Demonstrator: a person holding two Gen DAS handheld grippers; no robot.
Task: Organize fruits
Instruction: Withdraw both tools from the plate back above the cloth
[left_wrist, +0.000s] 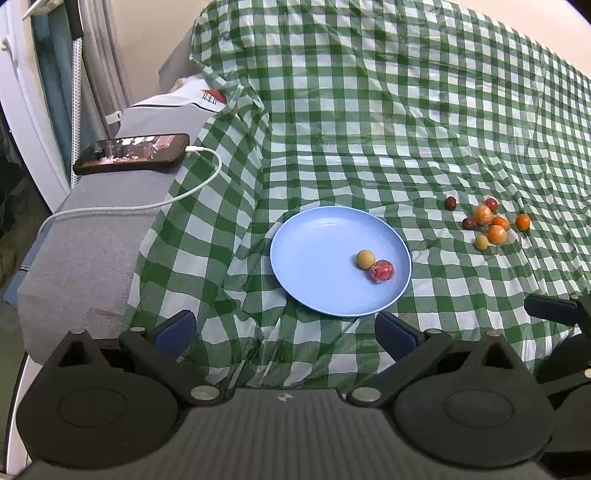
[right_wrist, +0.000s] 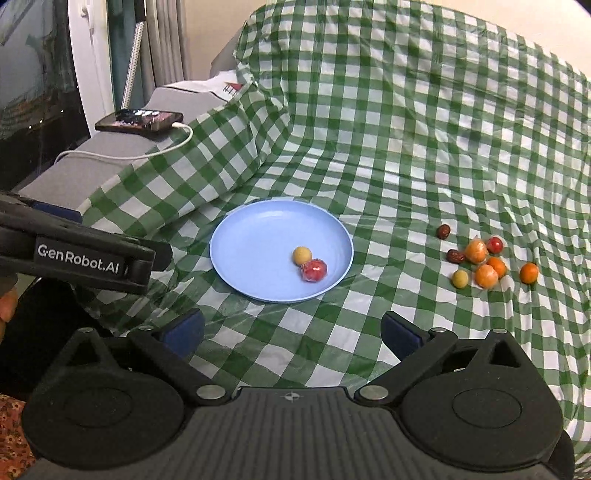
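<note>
Holding two fruits: blue plate

Even, soft indoor light; faint shadows; sharp centre; strong fisheye bending and dark corners at edges.

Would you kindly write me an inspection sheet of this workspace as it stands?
Surface: wrinkled green-and-white checked cloth.
Job's things: blue plate holds a yellow fruit touching a red wrapped fruit; loose fruit cluster on the cloth to its right, eight pieces: orange, red, dark, one yellow.
Clutter: phone on a grey ledge.
Grippers: left gripper open, empty; right gripper open, empty; both short of the plate.
Cables: white cable plugged into the phone, trailing off the ledge.
Surroundings: curtain and window frame at left.
</note>
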